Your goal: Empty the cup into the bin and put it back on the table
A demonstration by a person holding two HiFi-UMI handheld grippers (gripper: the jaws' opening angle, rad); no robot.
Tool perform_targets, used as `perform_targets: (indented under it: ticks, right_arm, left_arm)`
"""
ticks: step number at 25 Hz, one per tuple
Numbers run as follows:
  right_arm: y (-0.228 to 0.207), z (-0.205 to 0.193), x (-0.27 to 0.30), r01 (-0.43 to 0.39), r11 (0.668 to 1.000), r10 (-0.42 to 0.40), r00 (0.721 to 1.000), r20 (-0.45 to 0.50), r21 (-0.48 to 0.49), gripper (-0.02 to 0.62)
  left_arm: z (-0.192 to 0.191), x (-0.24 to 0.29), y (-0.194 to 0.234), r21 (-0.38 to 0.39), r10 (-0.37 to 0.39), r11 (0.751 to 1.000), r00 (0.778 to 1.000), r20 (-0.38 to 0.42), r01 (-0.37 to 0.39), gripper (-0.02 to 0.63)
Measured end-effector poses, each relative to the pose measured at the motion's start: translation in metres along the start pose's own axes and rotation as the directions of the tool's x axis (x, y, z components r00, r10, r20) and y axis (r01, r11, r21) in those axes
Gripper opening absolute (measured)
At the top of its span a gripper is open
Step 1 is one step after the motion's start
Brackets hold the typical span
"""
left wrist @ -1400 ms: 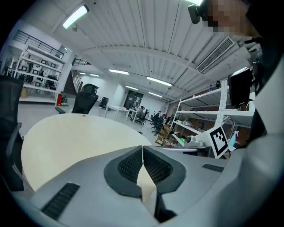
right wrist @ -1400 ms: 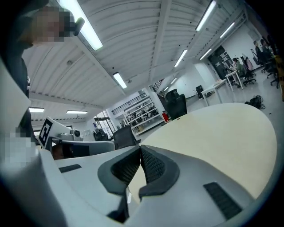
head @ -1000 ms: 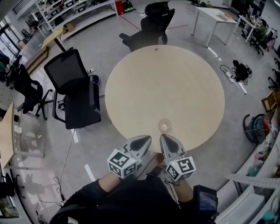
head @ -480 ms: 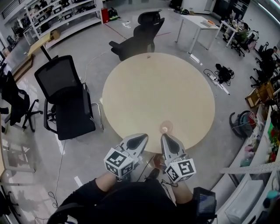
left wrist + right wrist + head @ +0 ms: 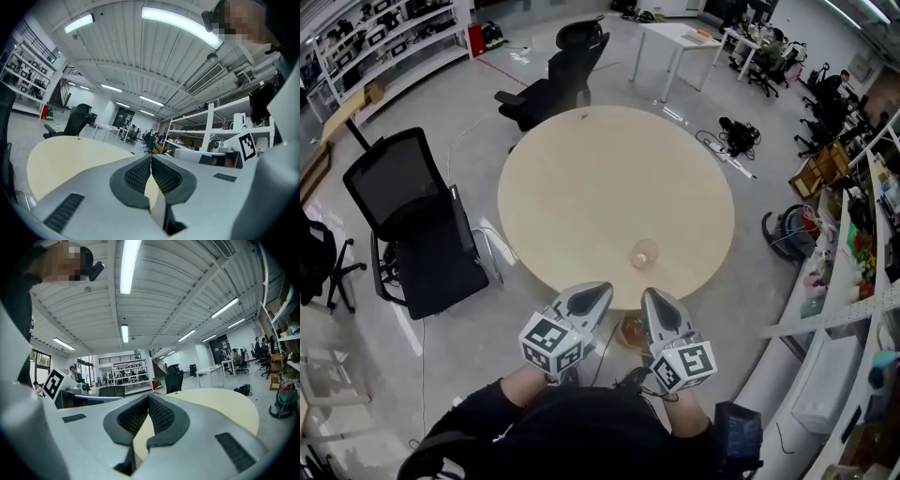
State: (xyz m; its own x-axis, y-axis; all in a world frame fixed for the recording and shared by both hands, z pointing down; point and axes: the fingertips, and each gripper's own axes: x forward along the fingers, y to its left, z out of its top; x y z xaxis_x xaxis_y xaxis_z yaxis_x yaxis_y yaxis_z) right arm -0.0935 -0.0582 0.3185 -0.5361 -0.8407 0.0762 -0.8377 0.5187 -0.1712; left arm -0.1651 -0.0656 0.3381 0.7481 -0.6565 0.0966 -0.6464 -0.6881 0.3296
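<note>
A clear cup (image 5: 644, 253) with something pale orange in its bottom stands on the round beige table (image 5: 600, 178), close to the near edge. Both grippers are held side by side just short of that edge, pointing toward the table. My left gripper (image 5: 602, 289) is shut and empty, to the lower left of the cup. My right gripper (image 5: 649, 294) is shut and empty, right below the cup. A brownish round thing (image 5: 632, 330) shows on the floor between them, partly hidden. In the gripper views the shut jaws (image 5: 151, 157) (image 5: 148, 397) look across the tabletop (image 5: 65, 154) (image 5: 225, 408); the cup is hidden there.
A black office chair (image 5: 417, 225) stands left of the table, another (image 5: 558, 61) behind it. A white desk (image 5: 675, 37) is at the back. Cables and a bag (image 5: 736, 139) lie on the floor at right, beside shelving (image 5: 853, 300).
The head view has swung, so table, cup and chairs have slid left and up in the picture. Both grippers stay shut and empty, side by side before the table edge.
</note>
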Motion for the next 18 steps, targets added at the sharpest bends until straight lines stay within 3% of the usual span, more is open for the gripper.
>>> perform_targets:
  ticks: [6, 18]
  right_arm:
    - [-0.006, 0.018, -0.033, -0.022, 1.0, 0.022, 0.999, 0.042, 0.0, 0.015]
    - [-0.057, 0.038, -0.13, -0.131, 0.991, 0.133, 0.989, 0.066, -0.032, 0.015]
  left_arm:
    - [0.014, 0.004, -0.053, 0.151, -0.023, 0.988, 0.999, 0.042, 0.017, 0.023]
    - [-0.01, 0.041, -0.18, 0.174, 0.027, 0.984, 0.998, 0.063, -0.037, 0.023]
